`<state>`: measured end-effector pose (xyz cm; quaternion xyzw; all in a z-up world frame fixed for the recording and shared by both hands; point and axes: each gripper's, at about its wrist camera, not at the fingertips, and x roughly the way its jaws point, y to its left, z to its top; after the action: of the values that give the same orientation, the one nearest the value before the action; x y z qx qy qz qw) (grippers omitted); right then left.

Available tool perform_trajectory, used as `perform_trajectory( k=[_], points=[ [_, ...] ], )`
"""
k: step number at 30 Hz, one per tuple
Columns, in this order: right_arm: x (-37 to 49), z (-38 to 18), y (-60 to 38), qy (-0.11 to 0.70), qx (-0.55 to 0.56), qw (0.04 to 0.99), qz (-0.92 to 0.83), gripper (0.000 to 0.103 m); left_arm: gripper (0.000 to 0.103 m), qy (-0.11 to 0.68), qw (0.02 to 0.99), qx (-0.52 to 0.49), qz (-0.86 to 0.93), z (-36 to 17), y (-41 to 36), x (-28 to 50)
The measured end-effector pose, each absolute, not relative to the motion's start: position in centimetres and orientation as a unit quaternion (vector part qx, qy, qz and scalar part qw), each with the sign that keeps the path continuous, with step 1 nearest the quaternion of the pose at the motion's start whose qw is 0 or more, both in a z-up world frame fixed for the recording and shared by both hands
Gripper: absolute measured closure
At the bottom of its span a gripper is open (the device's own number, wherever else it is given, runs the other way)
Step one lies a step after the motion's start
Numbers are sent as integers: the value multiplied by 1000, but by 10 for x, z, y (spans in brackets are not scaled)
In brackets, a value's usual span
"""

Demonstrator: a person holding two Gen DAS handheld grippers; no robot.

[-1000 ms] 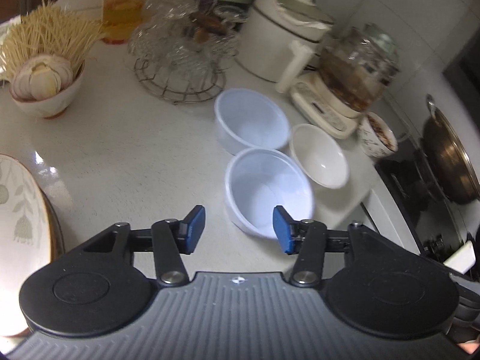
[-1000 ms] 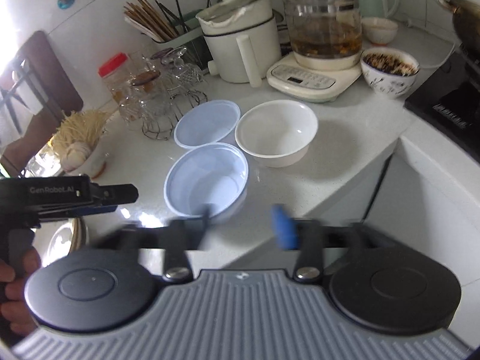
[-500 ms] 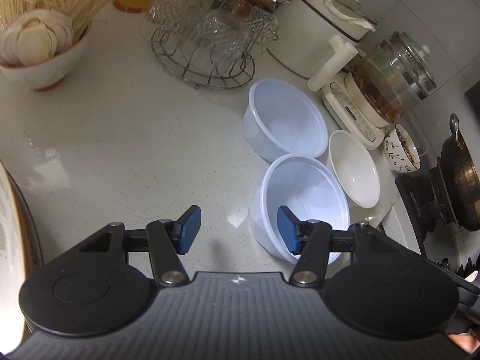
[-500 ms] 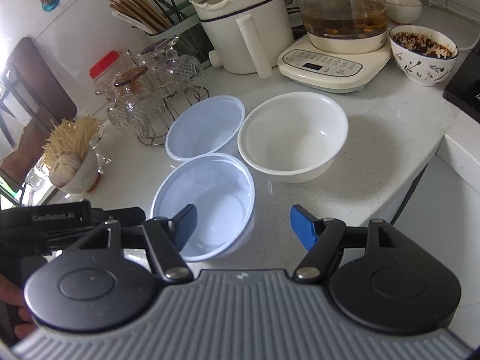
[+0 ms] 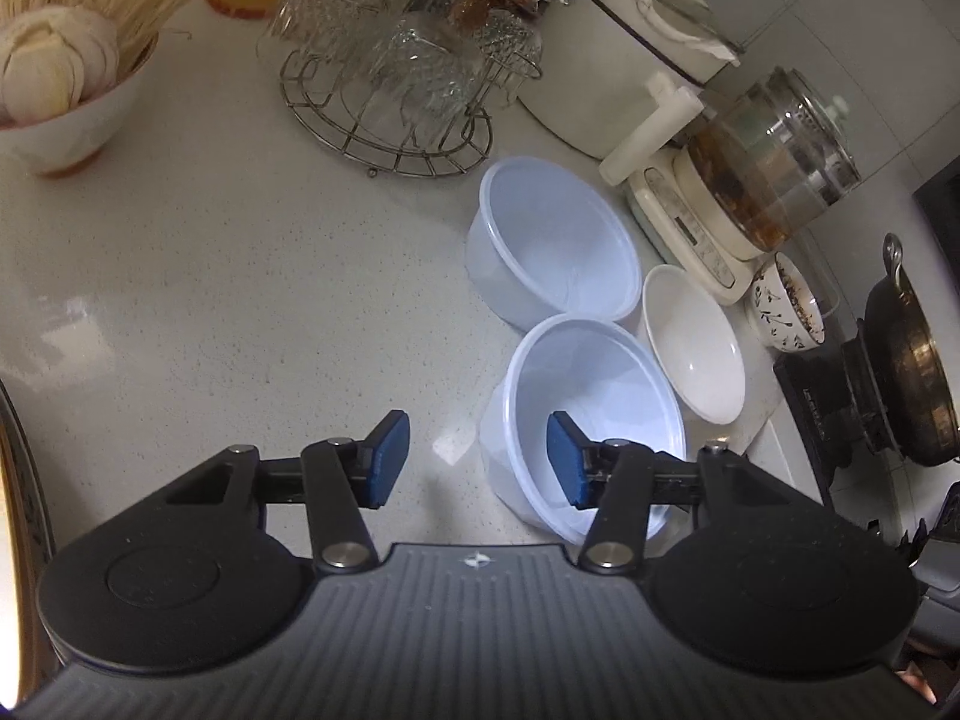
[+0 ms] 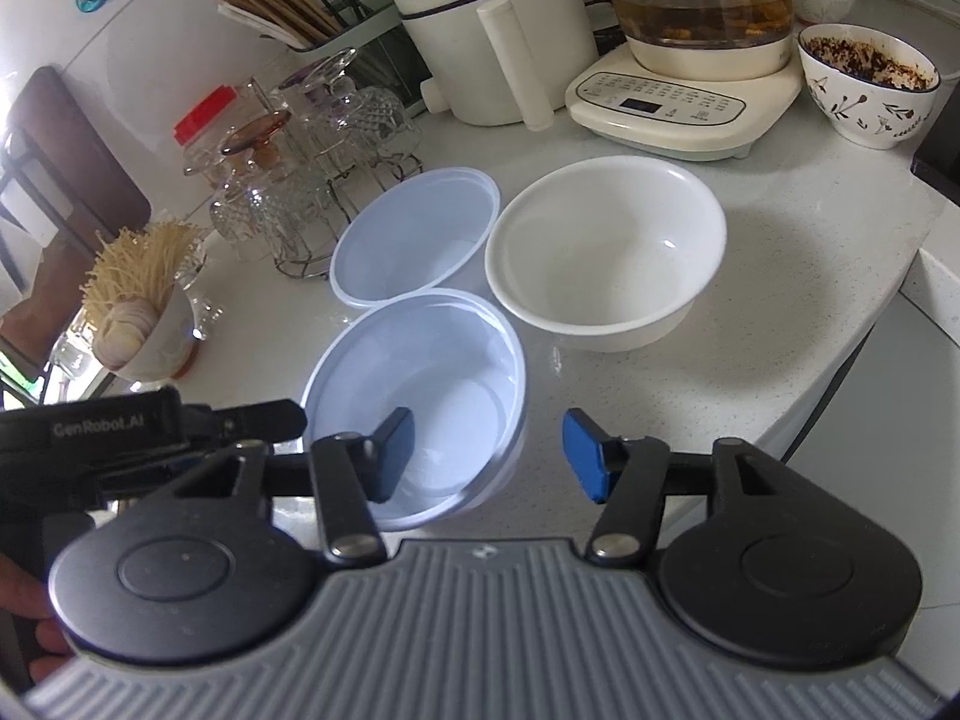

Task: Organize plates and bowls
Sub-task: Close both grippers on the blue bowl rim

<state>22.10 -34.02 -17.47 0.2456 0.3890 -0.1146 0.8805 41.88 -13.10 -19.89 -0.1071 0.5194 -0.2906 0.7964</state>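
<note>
Both grippers straddle opposite rims of the near translucent plastic bowl (image 6: 420,384) at the counter edge (image 6: 750,372). Our left gripper (image 5: 474,459) and right gripper (image 6: 489,456) have just been closing, pads not yet pressing. Risk: the thin wall flexes and the bowl slides off.

Both fisheye views bend straight lines strongly toward the edges and darken at the corners. The left wrist view is dim and bluish, with a soft reflection on the countertop (image 5: 198,276) at centre left and an overexposed strip along the left edge. The right wrist view is brighter; daylight enters from the upper left and blows out there, and the white bowl (image 6: 606,252) casts a soft shadow rightward. Focus is sharp throughout.
</note>
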Motion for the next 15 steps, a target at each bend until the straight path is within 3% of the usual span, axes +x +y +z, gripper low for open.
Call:
perform_trajectory(
  k=[4, 8, 15],
  points=[
    [224, -177, -338, 404, 241, 876, -106, 67, 54, 525, 794, -102, -290, -199, -134, 420],
    [224, -178, -338, 408, 235, 877, -99, 83, 69, 527, 793, -103, -288, -201, -135, 420],
    [223, -175, -339, 409, 233, 878, -87, 85, 81, 526, 794, -103, -286, -198, -138, 418]
  ],
)
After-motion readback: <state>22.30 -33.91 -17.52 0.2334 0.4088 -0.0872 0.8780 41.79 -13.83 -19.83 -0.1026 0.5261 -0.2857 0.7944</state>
